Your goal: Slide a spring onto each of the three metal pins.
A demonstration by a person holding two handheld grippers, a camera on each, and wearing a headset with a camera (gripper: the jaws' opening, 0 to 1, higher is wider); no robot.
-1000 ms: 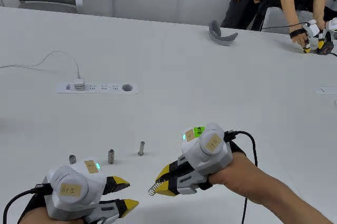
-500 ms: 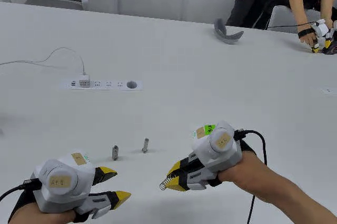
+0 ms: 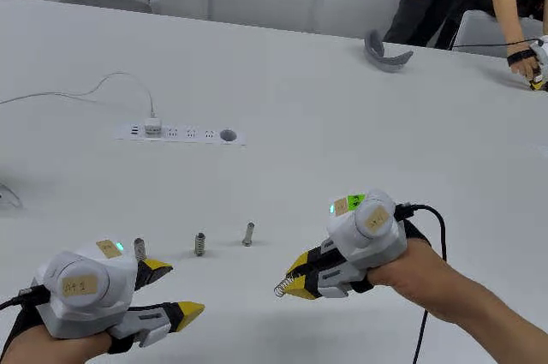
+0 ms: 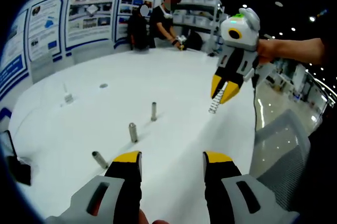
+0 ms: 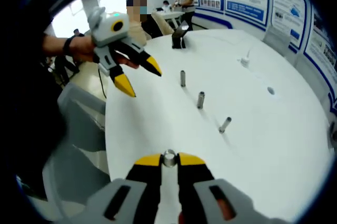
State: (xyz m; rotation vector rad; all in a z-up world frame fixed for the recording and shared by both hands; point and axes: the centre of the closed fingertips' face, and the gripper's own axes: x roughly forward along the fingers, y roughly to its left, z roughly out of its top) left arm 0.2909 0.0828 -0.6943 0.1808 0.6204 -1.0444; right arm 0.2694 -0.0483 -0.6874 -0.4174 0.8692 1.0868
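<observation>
Next, right gripper (image 3: 293, 280) pinching spring (image 3: 280, 288), left gripper (image 3: 181, 287) agape, empty, we should centre its bore over the 11 o'clock pin (image 3: 248, 234).

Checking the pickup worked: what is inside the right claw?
A spring is clamped in the right claw, its coiled free end sticking out past the yellow tips. The stretch between the jaws is covered, so its full length cannot be seen.

Nothing can be read: the tan stickers (image 3: 79, 285) on the left gripper (image 3: 178, 287) and right gripper (image 3: 292, 280) carry handwriting too small, and print on the wall posters (image 4: 92, 14) is blurred
</observation>
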